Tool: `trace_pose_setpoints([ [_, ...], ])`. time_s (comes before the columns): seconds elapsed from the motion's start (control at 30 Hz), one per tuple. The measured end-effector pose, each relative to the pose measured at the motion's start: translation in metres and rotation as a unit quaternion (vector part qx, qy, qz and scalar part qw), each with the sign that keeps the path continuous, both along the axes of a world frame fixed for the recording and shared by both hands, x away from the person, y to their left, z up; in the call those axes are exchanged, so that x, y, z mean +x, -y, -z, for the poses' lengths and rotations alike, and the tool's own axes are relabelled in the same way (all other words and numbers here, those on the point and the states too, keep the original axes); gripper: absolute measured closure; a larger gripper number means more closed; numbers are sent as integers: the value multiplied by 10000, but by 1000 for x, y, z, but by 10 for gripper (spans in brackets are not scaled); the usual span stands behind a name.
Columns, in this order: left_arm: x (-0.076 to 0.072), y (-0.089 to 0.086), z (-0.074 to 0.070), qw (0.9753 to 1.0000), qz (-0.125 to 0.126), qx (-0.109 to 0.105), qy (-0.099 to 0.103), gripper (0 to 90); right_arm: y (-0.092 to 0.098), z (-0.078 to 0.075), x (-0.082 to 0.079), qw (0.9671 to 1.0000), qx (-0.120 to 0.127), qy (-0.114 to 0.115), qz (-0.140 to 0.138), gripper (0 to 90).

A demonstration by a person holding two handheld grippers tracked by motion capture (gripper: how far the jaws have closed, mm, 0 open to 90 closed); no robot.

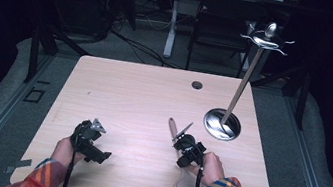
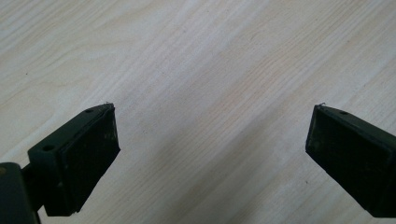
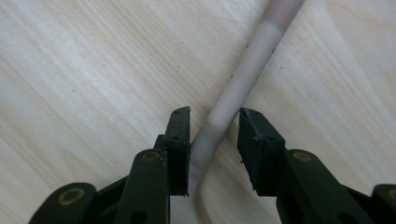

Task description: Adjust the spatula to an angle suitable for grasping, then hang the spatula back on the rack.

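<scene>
steel stand [image 1: 223,124] beside spatula [image 1: 172,127]

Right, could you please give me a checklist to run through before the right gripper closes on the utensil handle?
1. Utensil handle sits between the right gripper's jaws: ok.
2. Both jaws pressed on the handle: not ok, a gap shows beside one jaw.
3. Left gripper open, nothing between its jaws: ok.
4. Left gripper apart from the handle, over bare table: ok.
5. Hook stand upright, apart from both grippers: ok.
</scene>
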State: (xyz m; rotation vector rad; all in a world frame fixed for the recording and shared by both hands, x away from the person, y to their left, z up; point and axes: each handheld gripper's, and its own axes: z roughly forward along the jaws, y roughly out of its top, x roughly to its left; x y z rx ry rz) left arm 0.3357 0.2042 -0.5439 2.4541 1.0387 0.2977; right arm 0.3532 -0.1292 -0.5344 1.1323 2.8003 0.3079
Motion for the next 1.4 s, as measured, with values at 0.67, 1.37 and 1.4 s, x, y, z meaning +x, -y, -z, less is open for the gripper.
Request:
trace_pose_setpoints([
  [0.67,2,2,1,10000,7,20,-13,25,11,1,11,9986,86,-59,510,720],
  [1.37,1,4,1,10000,22,40,-17,27,9,0,11,9987,-174,59,469,761],
  [1.4,1,4,0,10000,22,41,-7,27,9,1,11,9987,-145,91,489,759],
])
